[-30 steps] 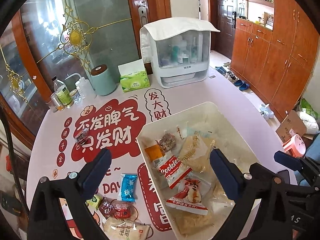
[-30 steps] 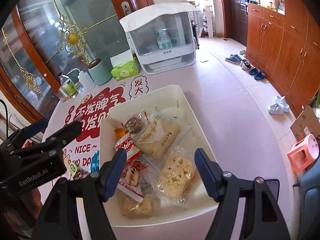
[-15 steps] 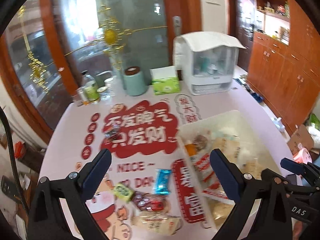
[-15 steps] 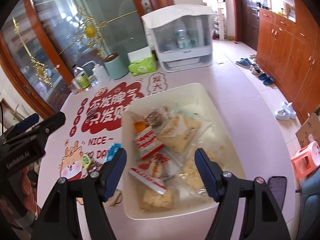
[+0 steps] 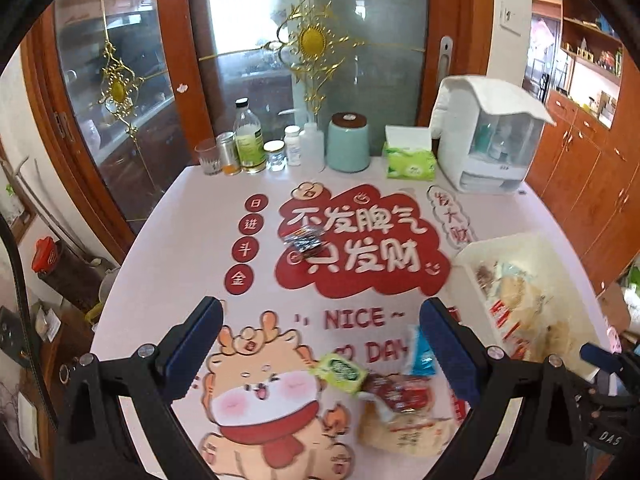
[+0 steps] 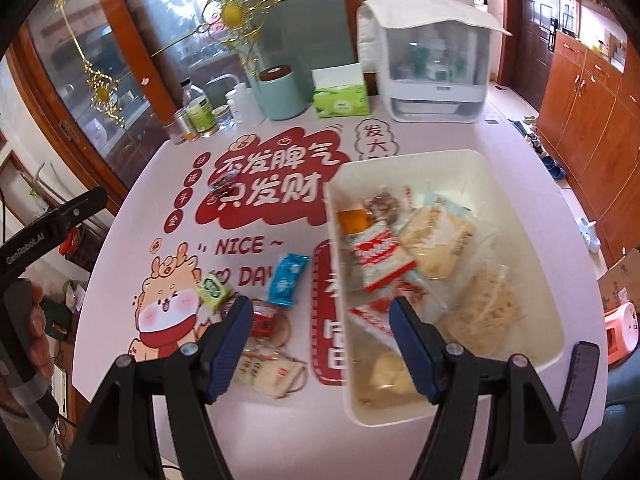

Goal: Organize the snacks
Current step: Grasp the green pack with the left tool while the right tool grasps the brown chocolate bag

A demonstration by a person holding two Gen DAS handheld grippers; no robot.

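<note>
Both tools gaping wide, holding nothing: left tool over loose snacks, right tool above the tray edge.

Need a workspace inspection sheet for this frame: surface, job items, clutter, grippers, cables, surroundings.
Surface: pink table with red printed graphics.
Job's things: white bin holding bagged snacks; loose on the table beside it are a blue packet, green packet, red packet, beige packet and dark packet.
Clutter: bottles, teal canister, tissue box, white appliance along the far edge.
Grippers: left gripper and right gripper open, empty.
Cables: nothing seen.
Surroundings: glass door, wooden cabinets.
</note>
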